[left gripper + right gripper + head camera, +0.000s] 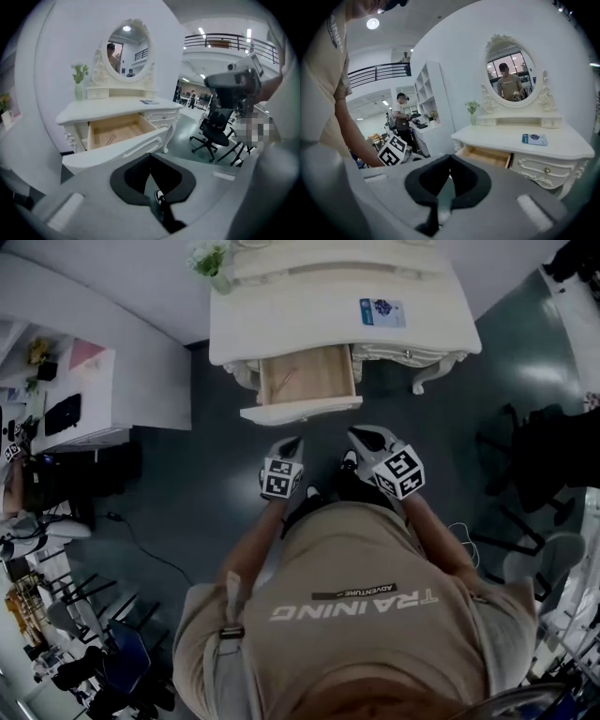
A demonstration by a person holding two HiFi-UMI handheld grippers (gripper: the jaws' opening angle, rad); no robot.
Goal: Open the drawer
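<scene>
standing open: drawer (309, 376) | front faces the person (361, 615) | long axis crosswise

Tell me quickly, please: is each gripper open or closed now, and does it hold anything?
Left gripper: jaws closed, holding nothing.
Right gripper: jaws closed, holding nothing.

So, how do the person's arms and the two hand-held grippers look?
The left hand-held gripper and the right hand-held gripper look alike: pale grey shell, black jaw linings, and a white cube with black square markers. No cables show. The person wears a beige short-sleeved shirt with white lettering.
</scene>
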